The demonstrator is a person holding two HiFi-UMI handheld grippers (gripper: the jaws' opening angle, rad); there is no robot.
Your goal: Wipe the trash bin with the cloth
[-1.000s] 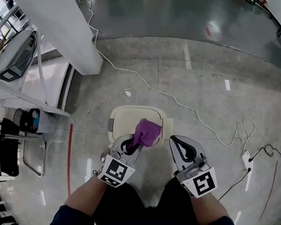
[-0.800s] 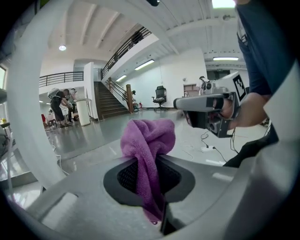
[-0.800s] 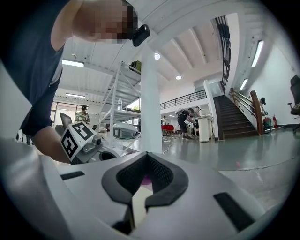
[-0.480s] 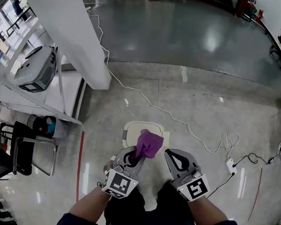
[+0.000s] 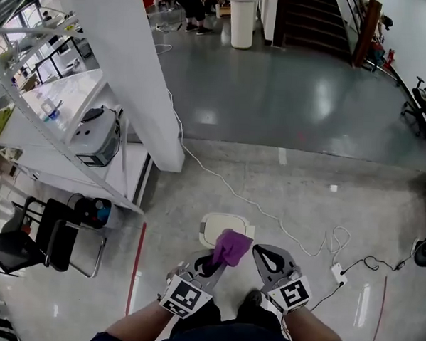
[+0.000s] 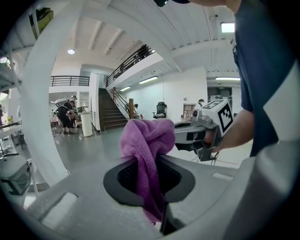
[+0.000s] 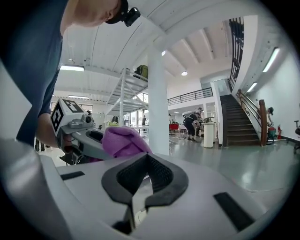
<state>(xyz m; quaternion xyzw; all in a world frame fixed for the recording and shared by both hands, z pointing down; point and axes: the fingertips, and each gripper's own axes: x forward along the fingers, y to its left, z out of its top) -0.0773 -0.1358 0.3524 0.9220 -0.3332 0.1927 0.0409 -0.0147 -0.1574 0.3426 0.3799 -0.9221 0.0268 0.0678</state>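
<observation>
The cream-white trash bin (image 5: 221, 224) stands on the floor just ahead of me, lid down, small in the head view. My left gripper (image 5: 210, 261) is shut on a purple cloth (image 5: 232, 247), which bunches above the jaws and hangs over the bin's near edge in that view. In the left gripper view the cloth (image 6: 147, 140) drapes between the pads of the left gripper (image 6: 152, 187). My right gripper (image 5: 265, 257) is held beside it on the right, shut and holding nothing. In the right gripper view the cloth (image 7: 123, 141) shows at the left.
A white pillar (image 5: 132, 76) rises at the left, a shelf with a grey device (image 5: 97, 135) beside it. A black chair (image 5: 31, 239) stands at far left. A white cable (image 5: 268, 213) runs past the bin to a power strip (image 5: 338, 272). A red floor line (image 5: 135, 269) lies left of me.
The view has risen and pulled back, so the bin looks smaller and farther below. Both grippers have come up with it, the left still holding the cloth.
</observation>
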